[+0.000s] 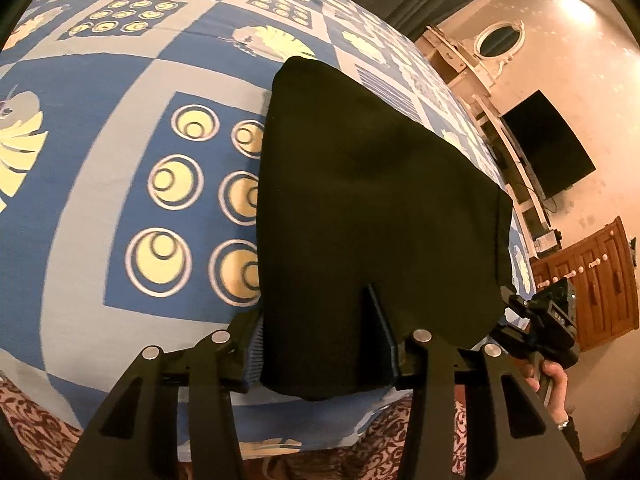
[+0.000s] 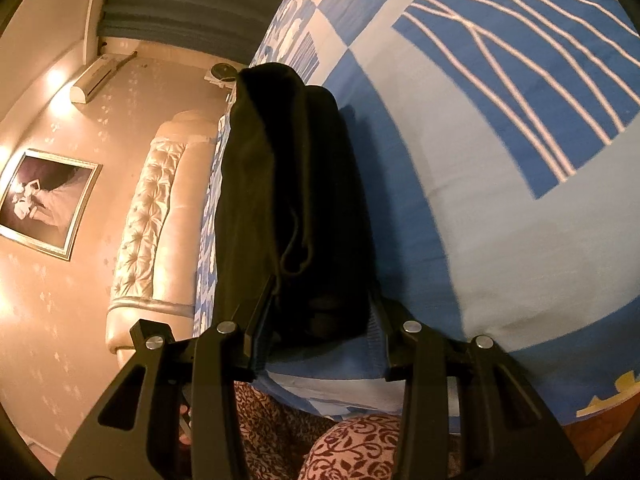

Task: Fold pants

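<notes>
Holding the folded black pants (image 1: 372, 208) on the bedsheet (image 1: 120, 80), both grippers (image 1: 320, 344) (image 2: 320, 332) pinching the near edge, I'd keep corners level.

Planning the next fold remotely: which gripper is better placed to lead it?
Probably left. The left gripper clamps the pants at their near edge, flat panel spread ahead on the bed; the right gripper pinches only the thick side corner.
</notes>
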{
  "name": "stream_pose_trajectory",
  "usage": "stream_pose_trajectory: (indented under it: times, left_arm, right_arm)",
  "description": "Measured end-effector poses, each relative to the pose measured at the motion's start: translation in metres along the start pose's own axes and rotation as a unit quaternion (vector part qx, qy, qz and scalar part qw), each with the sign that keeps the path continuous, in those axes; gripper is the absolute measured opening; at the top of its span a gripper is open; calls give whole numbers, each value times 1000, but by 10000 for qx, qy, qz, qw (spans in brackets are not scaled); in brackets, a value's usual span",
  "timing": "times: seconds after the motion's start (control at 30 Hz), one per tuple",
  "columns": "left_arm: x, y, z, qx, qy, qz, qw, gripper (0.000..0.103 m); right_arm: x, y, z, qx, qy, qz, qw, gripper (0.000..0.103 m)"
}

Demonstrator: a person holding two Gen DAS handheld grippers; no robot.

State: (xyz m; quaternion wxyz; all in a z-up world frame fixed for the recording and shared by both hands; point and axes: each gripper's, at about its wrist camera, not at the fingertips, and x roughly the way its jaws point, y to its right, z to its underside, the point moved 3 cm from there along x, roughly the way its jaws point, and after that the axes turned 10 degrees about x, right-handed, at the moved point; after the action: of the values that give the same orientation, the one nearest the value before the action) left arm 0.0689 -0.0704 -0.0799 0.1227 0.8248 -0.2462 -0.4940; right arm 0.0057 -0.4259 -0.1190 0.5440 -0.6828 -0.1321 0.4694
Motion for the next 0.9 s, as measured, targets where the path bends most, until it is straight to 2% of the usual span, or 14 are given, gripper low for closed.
stream_pose_trajectory:
  times: [0.47,0.7,0.8,0.9]
  left_arm:
    - [-16,-17,5,-249,12,-125,9996,46]
    - [-30,-27,5,-176,71,-324,9993,43]
    - [-30,-30,5,-178,20,-181,9997,43]
    - [-32,-31,3,-189,20,127,9997,43]
  right_arm:
    - [18,-14,4,-80,-128,67,9999,39]
    - [22,-19,6,-110,-143,85,9998,40]
    - [22,-20,6,-105,-139,85,9998,40]
    - [21,-21,6,-110,-150,88,9998,47]
